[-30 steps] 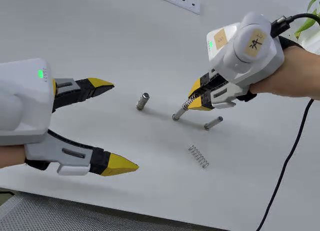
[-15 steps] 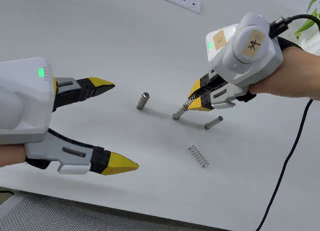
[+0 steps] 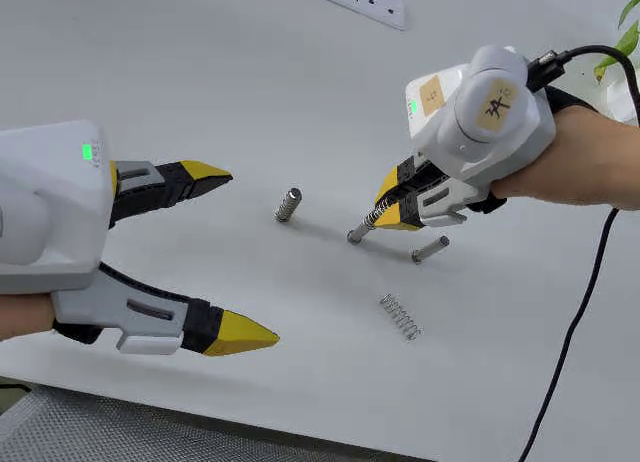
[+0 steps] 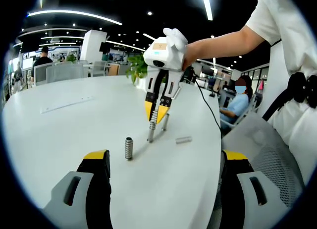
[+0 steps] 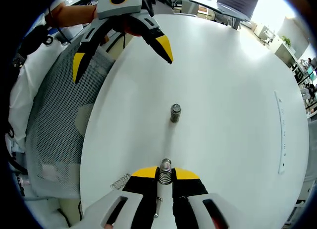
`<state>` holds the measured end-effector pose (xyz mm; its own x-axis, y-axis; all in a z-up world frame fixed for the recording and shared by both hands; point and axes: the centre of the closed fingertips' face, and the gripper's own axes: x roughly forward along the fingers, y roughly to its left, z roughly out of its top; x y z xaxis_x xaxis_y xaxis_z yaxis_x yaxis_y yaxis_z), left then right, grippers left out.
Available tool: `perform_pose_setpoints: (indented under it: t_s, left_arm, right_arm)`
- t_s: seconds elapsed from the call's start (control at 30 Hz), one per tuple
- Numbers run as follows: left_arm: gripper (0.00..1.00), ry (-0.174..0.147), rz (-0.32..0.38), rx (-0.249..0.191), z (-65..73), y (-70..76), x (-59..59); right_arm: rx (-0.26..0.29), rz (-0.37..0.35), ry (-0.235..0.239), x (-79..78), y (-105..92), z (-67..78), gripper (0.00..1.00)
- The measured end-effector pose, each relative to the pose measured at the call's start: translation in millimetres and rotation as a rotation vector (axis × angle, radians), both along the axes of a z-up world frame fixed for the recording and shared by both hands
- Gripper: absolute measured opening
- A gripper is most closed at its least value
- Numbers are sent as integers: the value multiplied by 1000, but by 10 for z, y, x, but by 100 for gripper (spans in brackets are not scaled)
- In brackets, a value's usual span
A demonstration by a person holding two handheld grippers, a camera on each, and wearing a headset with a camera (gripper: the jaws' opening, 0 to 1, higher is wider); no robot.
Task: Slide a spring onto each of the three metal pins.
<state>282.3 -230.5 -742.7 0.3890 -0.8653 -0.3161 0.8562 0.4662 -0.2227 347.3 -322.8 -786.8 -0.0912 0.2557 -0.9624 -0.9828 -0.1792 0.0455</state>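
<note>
One spring (image 3: 375,215) is clamped in my right fingers (image 3: 402,220) around a tilted pin (image 3: 355,235) on the surface (image 3: 250,102); left fingers (image 3: 240,332) spread wide, holding nothing.

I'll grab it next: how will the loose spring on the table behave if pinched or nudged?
The loose spring is a thin, open wire coil, so it probably flexes or squashes under a firm pinch. Lying on its side on the smooth table, it would likely roll or skid when nudged.

Smooth, matt white table (image 3: 200,72); bright metal bare pin (image 3: 430,249) and loose spring (image 3: 399,316); left gripper (image 3: 250,255) shell of glossy white plastic.
</note>
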Motion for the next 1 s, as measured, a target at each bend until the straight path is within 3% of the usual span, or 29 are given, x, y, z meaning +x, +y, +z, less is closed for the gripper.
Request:
perform_pose_setpoints:
  t_s: [1.0]
  left_arm:
    - [91, 11, 2, -2, -36, 25, -15]
  right_arm:
    - [-31, 33, 4, 8, 39, -316, 7]
